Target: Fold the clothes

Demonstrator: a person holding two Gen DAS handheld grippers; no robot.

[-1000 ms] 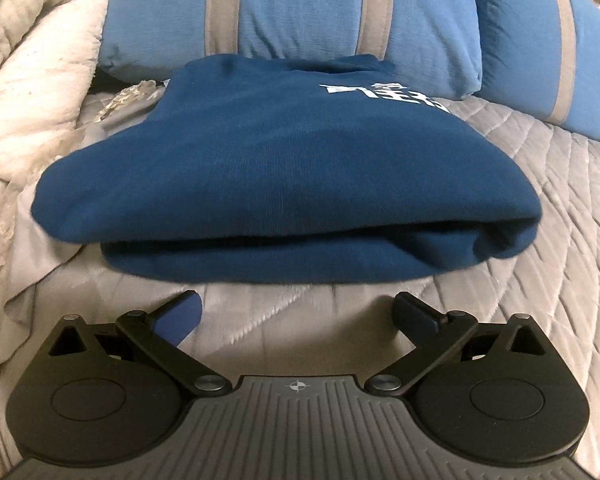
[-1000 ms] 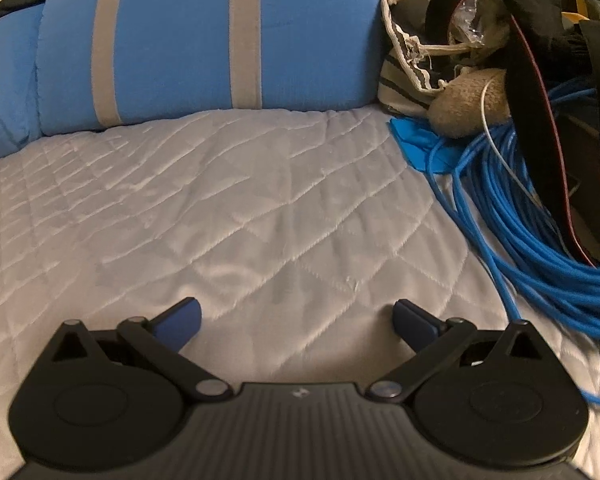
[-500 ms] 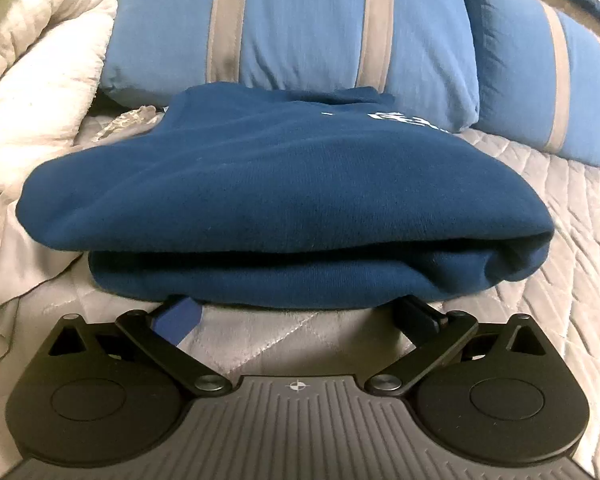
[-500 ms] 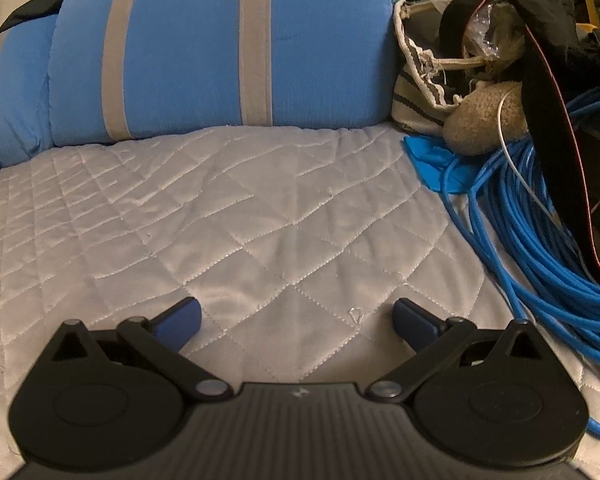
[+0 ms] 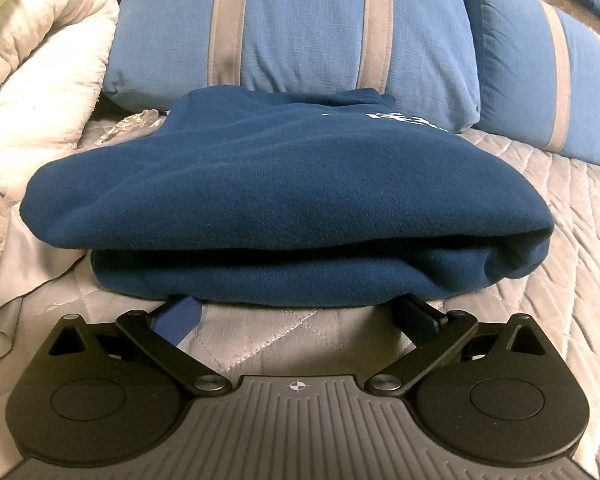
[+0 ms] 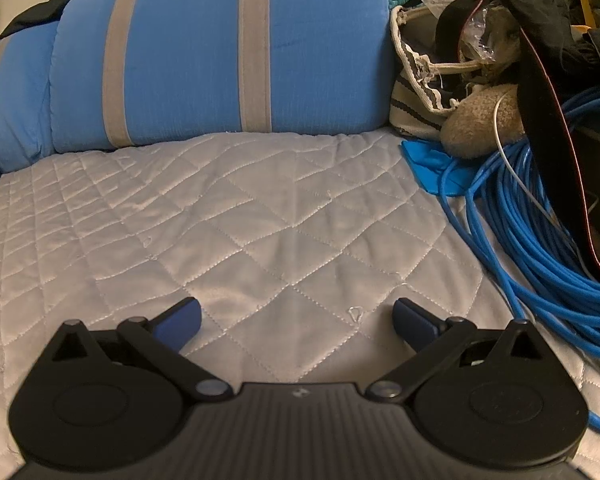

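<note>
A folded navy sweatshirt [image 5: 284, 200] with white lettering lies on the grey quilted bedspread [image 5: 580, 208] in the left wrist view. My left gripper [image 5: 296, 308] is open, low on the quilt, and its fingertips slip just under the sweatshirt's near folded edge, so the tips are partly hidden. In the right wrist view my right gripper [image 6: 296, 316] stands open over bare quilt [image 6: 260, 216] with nothing between its fingers. The sweatshirt does not show in the right wrist view.
Blue pillows with grey stripes [image 5: 300, 28] [image 6: 228, 52] line the back. A cream blanket [image 5: 32, 80] is heaped at the left. At the right lie a coiled blue cable [image 6: 540, 248], a striped bag [image 6: 416, 92], a plush toy [image 6: 480, 120] and dark clothing [image 6: 548, 40].
My left gripper has moved forward and down until its fingertips reach under the sweatshirt's near edge. My right gripper has edged forward over the quilt, still open.
</note>
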